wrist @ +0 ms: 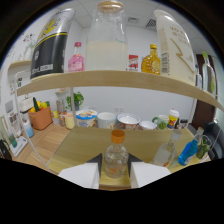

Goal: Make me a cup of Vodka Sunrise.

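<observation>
A long pale wooden shelf [125, 79] is seen spanning the upper scene above a light wooden counter [95, 142]. On the shelf are stood, from one end to the other, a tall black and yellow carton [50, 45], a small pink-labelled bottle with a red cap [76, 60], a large clear glass jug with a wooden lid holding a whitish liquid [106, 42], a small red and white container [133, 62], a golden-yellow squat bottle [151, 61] and a tall cream-coloured carton [175, 47]. Along the back of the counter a row of round printed paper tubs [107, 120] is noted, with a terracotta-coloured box [40, 117] off to one side. A blue glass bottle [189, 151] is observed lying tilted near the counter's other end. The small clear glass bottle with an orange cap [116, 156] is found upright on the counter, directly between the two white fingers [82, 175] of the gripper [115, 175]. The fingers are set narrowly about its lower body; whether both are pressed against the glass cannot be told
</observation>
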Demonstrator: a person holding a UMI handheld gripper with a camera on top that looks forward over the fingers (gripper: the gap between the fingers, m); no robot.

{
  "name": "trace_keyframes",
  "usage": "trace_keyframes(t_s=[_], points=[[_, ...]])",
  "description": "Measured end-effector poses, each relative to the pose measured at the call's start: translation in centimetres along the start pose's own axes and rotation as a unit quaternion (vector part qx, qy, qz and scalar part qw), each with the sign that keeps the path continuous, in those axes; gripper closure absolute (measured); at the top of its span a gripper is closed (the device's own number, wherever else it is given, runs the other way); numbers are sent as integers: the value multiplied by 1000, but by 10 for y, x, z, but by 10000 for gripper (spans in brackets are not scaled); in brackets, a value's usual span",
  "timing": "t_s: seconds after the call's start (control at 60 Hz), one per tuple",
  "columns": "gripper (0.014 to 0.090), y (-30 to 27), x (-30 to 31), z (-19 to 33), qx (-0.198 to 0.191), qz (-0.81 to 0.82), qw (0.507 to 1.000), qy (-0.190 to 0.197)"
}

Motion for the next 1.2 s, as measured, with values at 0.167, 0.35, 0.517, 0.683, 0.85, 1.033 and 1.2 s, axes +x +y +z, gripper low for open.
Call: trace_keyframes(t_s=[0.167,0.35,0.517,0.683,0.85,1.033,1.2], points=[[685,0,-2,-1,-1,6,1000,-6],[697,-10,-2,-16,10,16,1000,-11],[695,-26,-9,-54,40,16,999,-22],[696,-12,-19,-101,45,30,998,-31],[697,32,-26,-131,28,48,998,-30],[696,76,-31,-116,7,60,998,-29],[698,109,-29,-75,-14,61,998,-16]])
